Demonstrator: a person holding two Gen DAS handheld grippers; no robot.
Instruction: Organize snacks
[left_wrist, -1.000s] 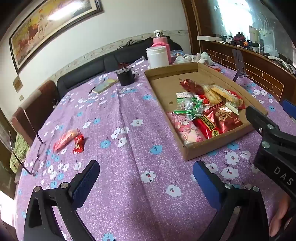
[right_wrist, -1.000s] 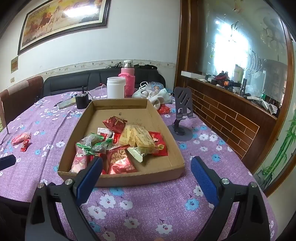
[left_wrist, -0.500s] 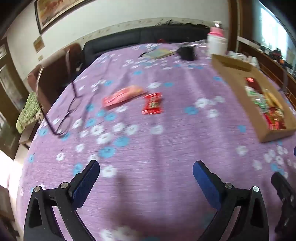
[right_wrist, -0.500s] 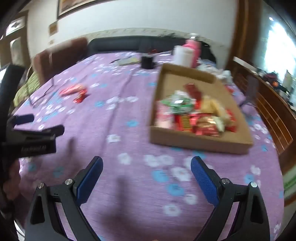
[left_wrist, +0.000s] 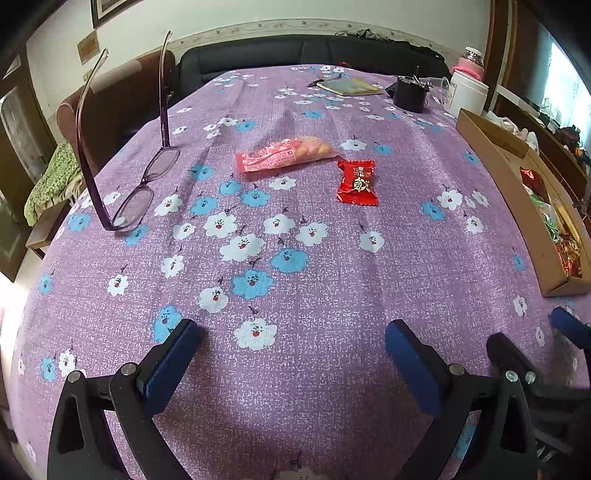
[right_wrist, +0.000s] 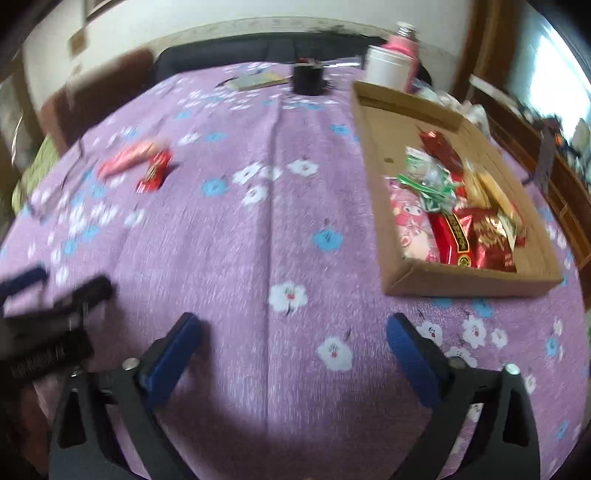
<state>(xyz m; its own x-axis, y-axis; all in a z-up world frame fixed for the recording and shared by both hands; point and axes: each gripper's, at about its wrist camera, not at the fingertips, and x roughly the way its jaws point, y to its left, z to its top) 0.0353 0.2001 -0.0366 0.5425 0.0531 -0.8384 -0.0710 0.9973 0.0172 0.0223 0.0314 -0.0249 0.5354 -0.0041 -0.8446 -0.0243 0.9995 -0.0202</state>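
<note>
A long pink snack packet (left_wrist: 286, 157) and a small red candy packet (left_wrist: 356, 181) lie on the purple flowered tablecloth, well ahead of my left gripper (left_wrist: 291, 345), which is open and empty. Both packets also show blurred in the right wrist view, pink (right_wrist: 129, 158) and red (right_wrist: 155, 173), at far left. A cardboard tray (right_wrist: 469, 282) holding several snack packets (right_wrist: 458, 221) sits ahead and right of my right gripper (right_wrist: 293, 341), which is open and empty. The tray (left_wrist: 532, 236) is at the left view's right edge.
Purple glasses (left_wrist: 129, 192) stand unfolded left of the packets. A notebook (left_wrist: 349, 86), black cup (left_wrist: 408, 96), white jar (left_wrist: 467, 92) and pink bottle (right_wrist: 404, 40) stand at the table's far end. Chair and sofa lie beyond the table.
Both grippers swung left, away from the tray and toward the two loose packets. The left gripper has come closer to them. Both stayed open.
</note>
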